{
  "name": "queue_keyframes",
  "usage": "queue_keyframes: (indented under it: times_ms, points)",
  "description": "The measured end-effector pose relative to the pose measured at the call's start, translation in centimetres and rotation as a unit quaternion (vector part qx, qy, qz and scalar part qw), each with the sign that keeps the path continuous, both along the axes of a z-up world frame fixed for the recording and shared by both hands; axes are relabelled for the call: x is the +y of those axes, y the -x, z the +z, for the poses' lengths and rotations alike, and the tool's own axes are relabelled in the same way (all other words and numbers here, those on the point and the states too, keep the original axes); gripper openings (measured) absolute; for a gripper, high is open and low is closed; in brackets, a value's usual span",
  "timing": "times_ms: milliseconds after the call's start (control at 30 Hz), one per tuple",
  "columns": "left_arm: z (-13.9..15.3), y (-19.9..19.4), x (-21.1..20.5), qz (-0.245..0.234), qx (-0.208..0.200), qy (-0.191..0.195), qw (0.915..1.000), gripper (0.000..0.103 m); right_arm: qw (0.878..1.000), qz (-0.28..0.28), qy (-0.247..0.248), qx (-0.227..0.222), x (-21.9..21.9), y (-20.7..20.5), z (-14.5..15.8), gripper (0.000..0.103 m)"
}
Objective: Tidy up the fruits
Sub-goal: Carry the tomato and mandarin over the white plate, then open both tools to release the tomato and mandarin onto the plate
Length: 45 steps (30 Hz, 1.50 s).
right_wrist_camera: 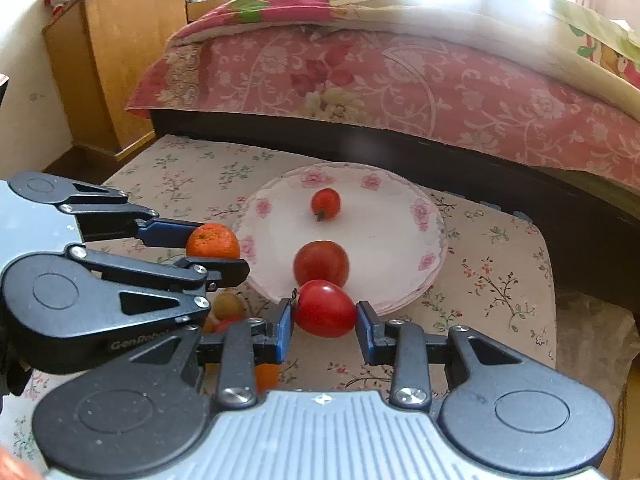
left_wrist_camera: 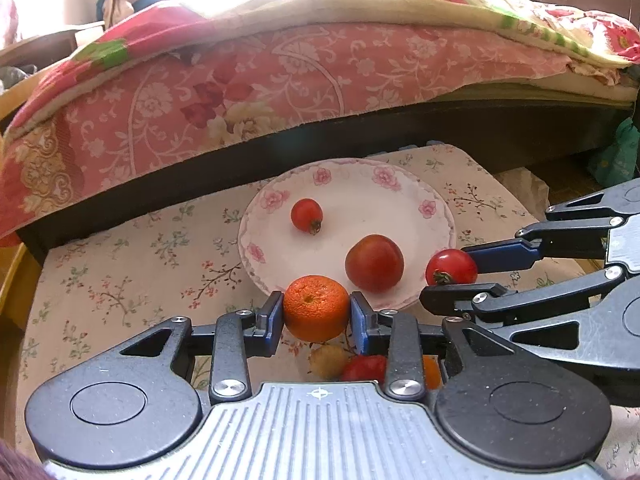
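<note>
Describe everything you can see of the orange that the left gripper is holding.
The orange is round, bright, with dimpled peel and a small stem dimple facing up toward the left camera. The left gripper clamps it by its sides between blue pads, lifted clear of the floral cloth, beside the near rim of the plate.

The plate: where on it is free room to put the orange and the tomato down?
The plate is bare along its left side and far right, beside the small tomato. Its near edge is crowded: the dark red fruit sits there, with the left gripper holding the orange just before it.
</note>
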<state>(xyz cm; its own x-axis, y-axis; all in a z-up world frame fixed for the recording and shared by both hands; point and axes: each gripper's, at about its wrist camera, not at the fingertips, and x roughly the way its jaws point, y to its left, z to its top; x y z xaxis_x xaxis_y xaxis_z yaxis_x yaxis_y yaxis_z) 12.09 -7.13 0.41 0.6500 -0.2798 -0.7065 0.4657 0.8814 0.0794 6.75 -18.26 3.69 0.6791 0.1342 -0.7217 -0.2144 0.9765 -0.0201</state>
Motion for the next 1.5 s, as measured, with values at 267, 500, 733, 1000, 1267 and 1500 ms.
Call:
queue_keyframes:
  times_ms: [267,500,733,1000,1267,1500]
  points:
    - [-0.7,-1.5,-0.4,0.004,0.007,0.003,1.0,0.042,1.0,-0.01,0.005,0.002,-0.6,-1.4,-0.7,0.037]
    - [-1.2,-2.4,-0.5,0.006,0.011,0.004,0.9999,0.041,1.0,-0.01,0.017,0.0,-0.5,-2.2,-1.2,0.037]
    - [-1.7,-3.1,-0.5,0.007,0.008,0.001,0.9999,0.042,1.0,-0.009,0.019,0.001,-0.6,-3.2,-1.6,0.037]
    - [-1.9,-3.9,-0.2,0.017,0.016,0.018,0.9996,0.042,1.0,-0.005,0.023,-0.016,-0.7,-3.8,-1.3,0.037]
    - [-2.0,-4.8,0.4,0.034,0.023,0.037,0.9984,0.043,0.999,0.003,0.023,-0.028,-0.5,-4.7,-0.9,0.038]
    - [-1.9,-5.3,0.7,0.043,0.022,0.048,0.9977,0.049,0.999,-0.001,0.011,-0.03,-0.8,-5.3,-0.7,0.039]
